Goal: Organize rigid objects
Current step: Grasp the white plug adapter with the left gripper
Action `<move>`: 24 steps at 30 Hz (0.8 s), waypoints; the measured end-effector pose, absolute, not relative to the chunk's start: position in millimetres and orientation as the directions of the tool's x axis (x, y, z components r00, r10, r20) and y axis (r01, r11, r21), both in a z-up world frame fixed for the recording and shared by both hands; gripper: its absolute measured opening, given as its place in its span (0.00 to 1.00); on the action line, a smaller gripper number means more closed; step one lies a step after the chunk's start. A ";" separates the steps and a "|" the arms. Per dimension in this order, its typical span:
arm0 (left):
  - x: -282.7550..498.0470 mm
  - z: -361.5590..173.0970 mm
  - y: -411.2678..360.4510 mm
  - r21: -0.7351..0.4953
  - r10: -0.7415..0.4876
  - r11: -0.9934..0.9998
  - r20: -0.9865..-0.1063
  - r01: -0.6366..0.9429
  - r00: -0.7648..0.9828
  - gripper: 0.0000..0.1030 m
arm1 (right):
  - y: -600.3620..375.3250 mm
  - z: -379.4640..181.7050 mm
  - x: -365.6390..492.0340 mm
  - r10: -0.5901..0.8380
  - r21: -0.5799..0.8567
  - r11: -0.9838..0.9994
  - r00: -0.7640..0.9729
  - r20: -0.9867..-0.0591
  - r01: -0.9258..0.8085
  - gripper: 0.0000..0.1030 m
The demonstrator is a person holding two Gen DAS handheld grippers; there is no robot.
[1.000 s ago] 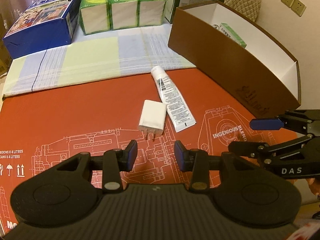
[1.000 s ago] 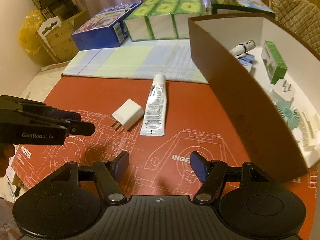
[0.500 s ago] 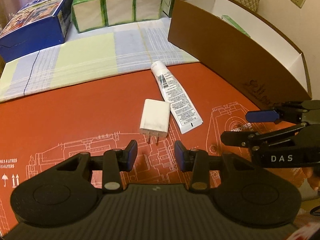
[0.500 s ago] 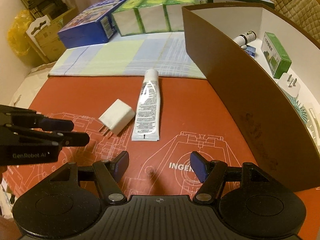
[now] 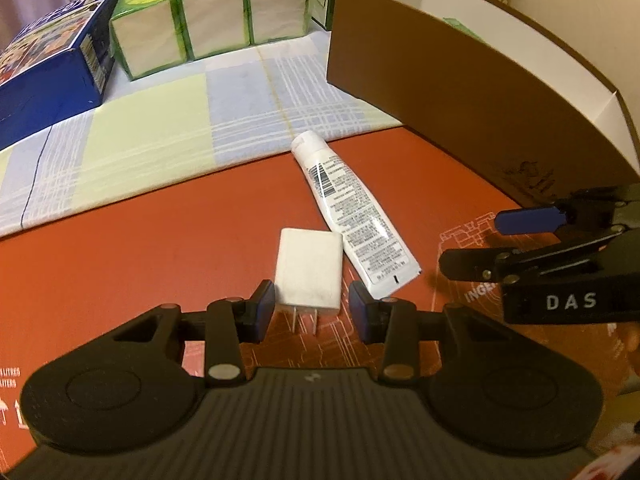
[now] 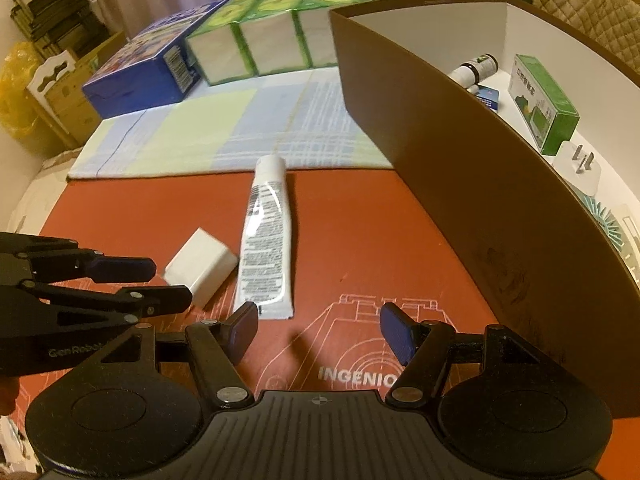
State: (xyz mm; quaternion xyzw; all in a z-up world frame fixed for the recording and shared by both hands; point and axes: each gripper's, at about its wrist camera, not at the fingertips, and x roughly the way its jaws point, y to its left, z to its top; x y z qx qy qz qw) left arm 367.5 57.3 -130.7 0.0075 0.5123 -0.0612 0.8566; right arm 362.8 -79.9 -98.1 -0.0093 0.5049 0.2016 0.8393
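A white plug charger [image 5: 310, 270] lies on the red mat [image 5: 160, 248], prongs toward me. My left gripper [image 5: 312, 312] is open, its jaws on either side of the charger's near end, apart from it. A white tube [image 5: 352, 216] lies just right of the charger. In the right wrist view the charger [image 6: 200, 266] and tube [image 6: 266, 236] lie ahead and left. My right gripper [image 6: 318, 330] is open and empty, near the tube's crimped end. The left gripper [image 6: 164, 286] shows at left, around the charger. The right gripper [image 5: 472, 244] shows at right in the left wrist view.
A brown box [image 6: 460, 184] with white inside stands at right, holding a green carton [image 6: 544, 100], a bottle [image 6: 476, 68], another charger [image 6: 580, 166] and other small items. Behind lie a checked cloth [image 5: 180, 120], green tissue packs [image 5: 208, 20] and a blue box [image 5: 44, 60].
My left gripper has moved forward and down, so the charger now sits between its open jaws. My right gripper has moved forward toward the tube's end.
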 end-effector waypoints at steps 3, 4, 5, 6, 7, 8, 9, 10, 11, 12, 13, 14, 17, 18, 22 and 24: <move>373.7 -137.2 55.9 -0.033 -0.086 0.992 -0.883 0.122 0.462 0.36 | -79.7 -100.0 367.7 0.328 0.190 0.920 0.409 -0.852 -0.342 0.63; 375.6 -138.9 55.8 -0.033 -0.086 0.992 -0.883 0.122 0.461 0.36 | -79.9 -100.5 368.9 0.326 0.189 0.921 0.409 -0.852 -0.341 0.63; 377.3 -140.4 55.6 -0.033 -0.086 0.992 -0.884 0.123 0.460 0.36 | -79.9 -101.0 369.7 0.326 0.190 0.921 0.409 -0.852 -0.340 0.63; 378.9 -141.5 55.6 -0.033 -0.087 0.992 -0.884 0.124 0.460 0.36 | -80.4 -101.7 370.9 0.327 0.192 0.921 0.408 -0.853 -0.338 0.63; 380.5 -142.4 55.4 -0.034 -0.088 0.992 -0.883 0.125 0.460 0.36 | -80.2 -102.4 371.7 0.327 0.193 0.922 0.407 -0.853 -0.337 0.63; 381.6 -142.9 55.2 -0.034 -0.089 0.991 -0.882 0.127 0.462 0.36 | -80.1 -103.0 372.7 0.327 0.194 0.922 0.406 -0.853 -0.336 0.63; 383.1 -143.6 55.1 -0.034 -0.090 0.991 -0.881 0.128 0.464 0.36 | -80.2 -103.3 373.9 0.327 0.193 0.922 0.405 -0.854 -0.336 0.63; 384.5 -144.4 54.9 -0.034 -0.091 0.991 -0.881 0.130 0.464 0.35 | -80.1 -103.9 375.0 0.326 0.193 0.922 0.404 -0.854 -0.336 0.63; 386.0 -145.3 54.9 -0.035 -0.093 0.991 -0.881 0.132 0.464 0.35 | -79.6 -104.4 376.2 0.326 0.192 0.922 0.404 -0.855 -0.336 0.63; 386.7 -145.9 55.0 -0.036 -0.095 0.990 -0.880 0.134 0.466 0.35 | -79.0 -104.8 377.5 0.325 0.192 0.922 0.402 -0.856 -0.336 0.63; 387.4 -146.5 55.2 -0.039 -0.099 0.990 -0.879 0.137 0.467 0.35 | -78.5 -105.2 378.3 0.325 0.192 0.922 0.402 -0.856 -0.337 0.63; 387.8 -147.0 55.6 -0.042 -0.102 0.990 -0.879 0.138 0.466 0.35 | -78.0 -105.5 379.1 0.325 0.192 0.922 0.402 -0.856 -0.337 0.63; 388.0 -147.4 58.0 -0.047 -0.105 0.990 -0.876 0.134 0.471 0.35 | -75.4 -106.7 382.5 0.327 0.192 0.920 0.400 -0.856 -0.342 0.63; 388.0 -147.2 59.0 -0.044 -0.100 0.991 -0.875 0.129 0.474 0.36 | -74.3 -107.0 383.8 0.328 0.191 0.919 0.399 -0.856 -0.346 0.63; 391.6 -146.4 71.3 -0.030 -0.052 0.998 -0.876 0.054 0.480 0.36 | -66.5 -108.0 389.1 0.335 0.187 0.912 0.397 -0.855 -0.365 0.63; 392.8 -146.5 81.4 -0.019 -0.022 1.000 -0.875 0.011 0.485 0.36 | -60.8 -108.4 391.8 0.340 0.187 0.907 0.395 -0.853 -0.378 0.63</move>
